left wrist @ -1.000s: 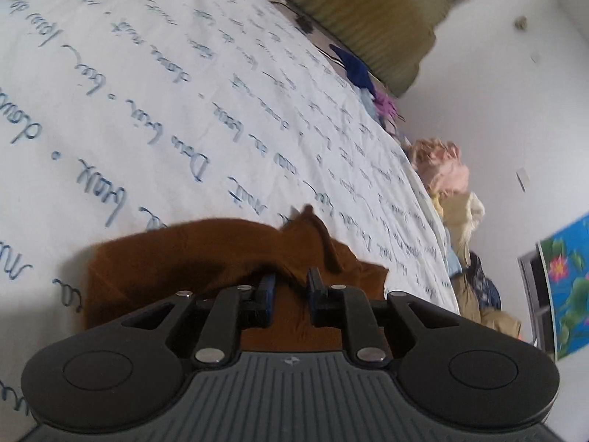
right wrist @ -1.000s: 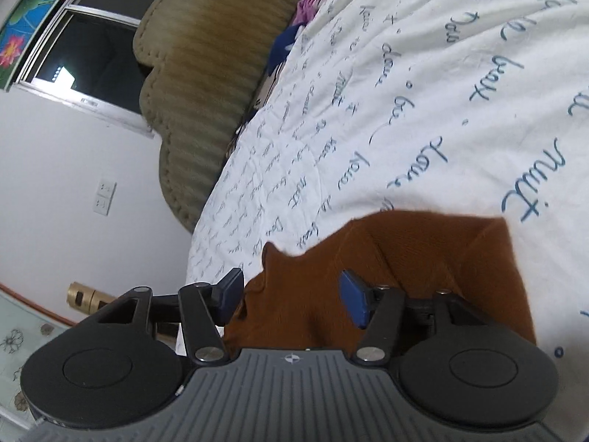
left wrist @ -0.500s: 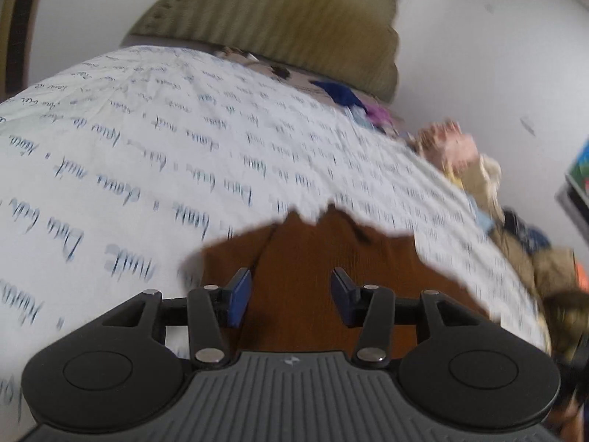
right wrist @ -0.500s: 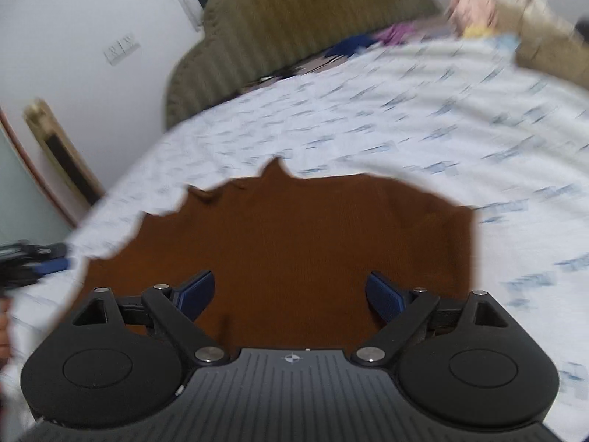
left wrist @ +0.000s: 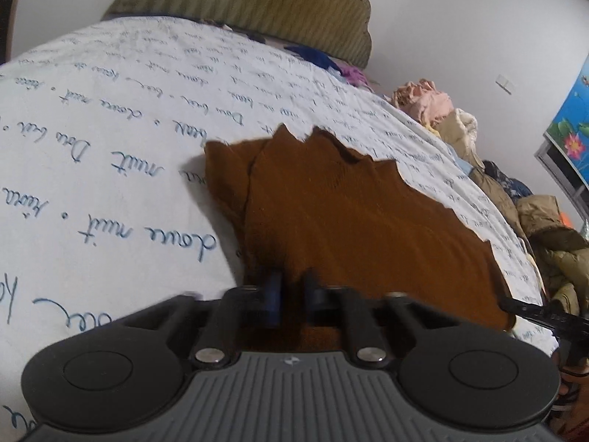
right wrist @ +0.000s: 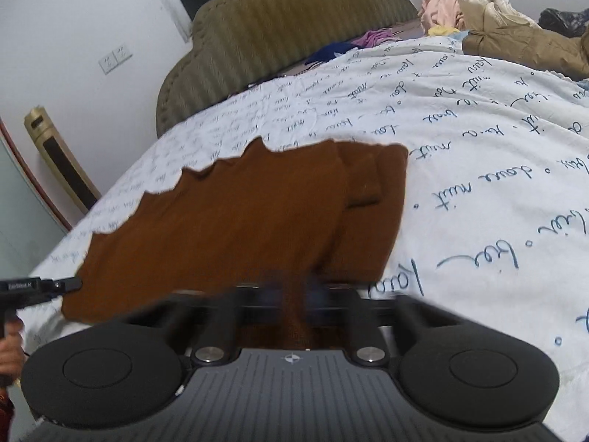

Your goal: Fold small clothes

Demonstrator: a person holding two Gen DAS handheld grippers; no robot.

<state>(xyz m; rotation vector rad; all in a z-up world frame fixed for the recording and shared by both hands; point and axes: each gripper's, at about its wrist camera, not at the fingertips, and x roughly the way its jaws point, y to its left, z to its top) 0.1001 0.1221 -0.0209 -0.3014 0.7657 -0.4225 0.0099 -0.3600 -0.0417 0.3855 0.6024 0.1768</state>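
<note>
A brown knit garment lies spread on the white bedsheet with blue script; its left sleeve is folded in. It also shows in the right wrist view, with a sleeve folded in at its right. My left gripper is shut on the garment's near hem at its left side. My right gripper is blurred and shut on the near hem at the right side. The right gripper's tip shows at the garment's right corner, the left gripper's tip at its left corner.
An olive padded headboard stands at the far end of the bed. A pile of clothes and jackets lies along the bed's right edge, also in the right wrist view. A white wall with a socket is on the left.
Both grippers were open over the garment half a second ago. They have since closed on its near hem, one at each side.
</note>
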